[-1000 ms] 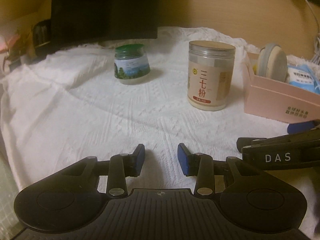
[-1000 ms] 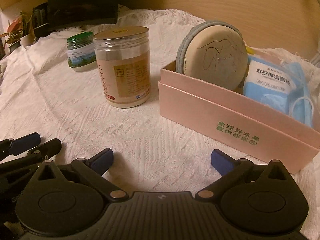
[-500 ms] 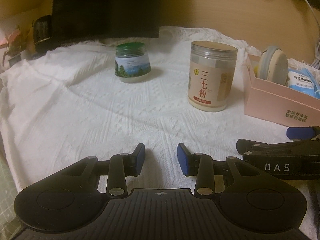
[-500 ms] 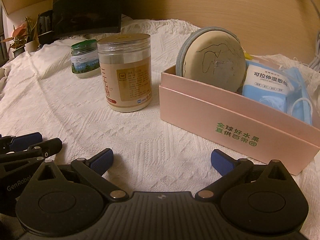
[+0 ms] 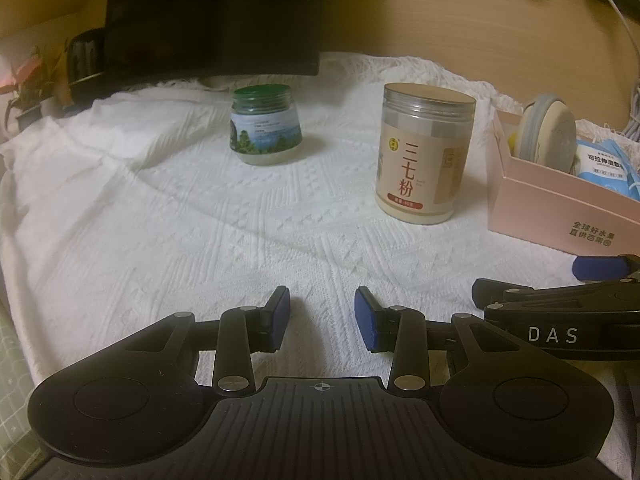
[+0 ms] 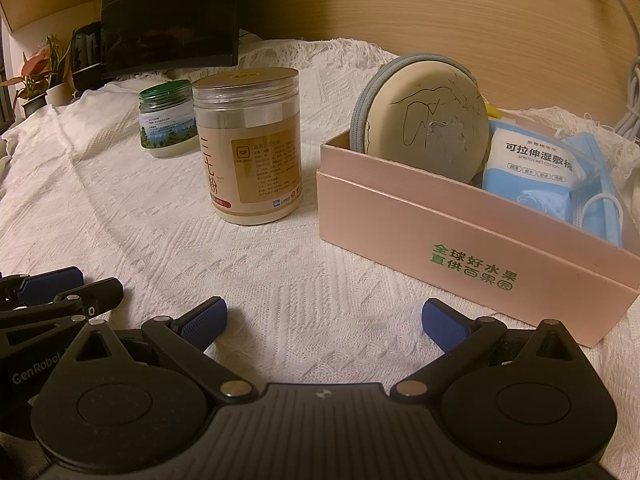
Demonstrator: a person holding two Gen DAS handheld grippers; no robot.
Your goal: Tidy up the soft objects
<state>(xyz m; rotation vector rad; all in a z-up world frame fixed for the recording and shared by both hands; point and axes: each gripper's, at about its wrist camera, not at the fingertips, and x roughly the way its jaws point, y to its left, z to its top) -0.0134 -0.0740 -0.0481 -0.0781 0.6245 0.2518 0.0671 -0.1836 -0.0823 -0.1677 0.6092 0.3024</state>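
Right wrist view: pink box sits at 1 to 2 o'clock on the white textured cloth, open top, green characters on its long front wall. Inside it, soft items packed side by side: a round beige zip pouch standing on edge at the box's left end, a blue-and-white cotton pad pack just beside it, and a blue face mask with its ear loop draped at the right end. A bit of yellow shows behind the pouch; cannot tell what it is.

Right gripper low over the cloth at 6 o'clock, jaws spread wide, nothing between them, near the box's front wall but apart from it. Left gripper low over bare cloth as well, jaws parted with a narrow gap, nothing held.

Tall clear jar with a tan lid stands upright at 11 o'clock, near the box's left end, not touching. Small green-lidded jar stands behind it at 10 o'clock. Dark monitor at 11 o'clock, at the far edge. Potted plant at 9 to 10 o'clock, far left.
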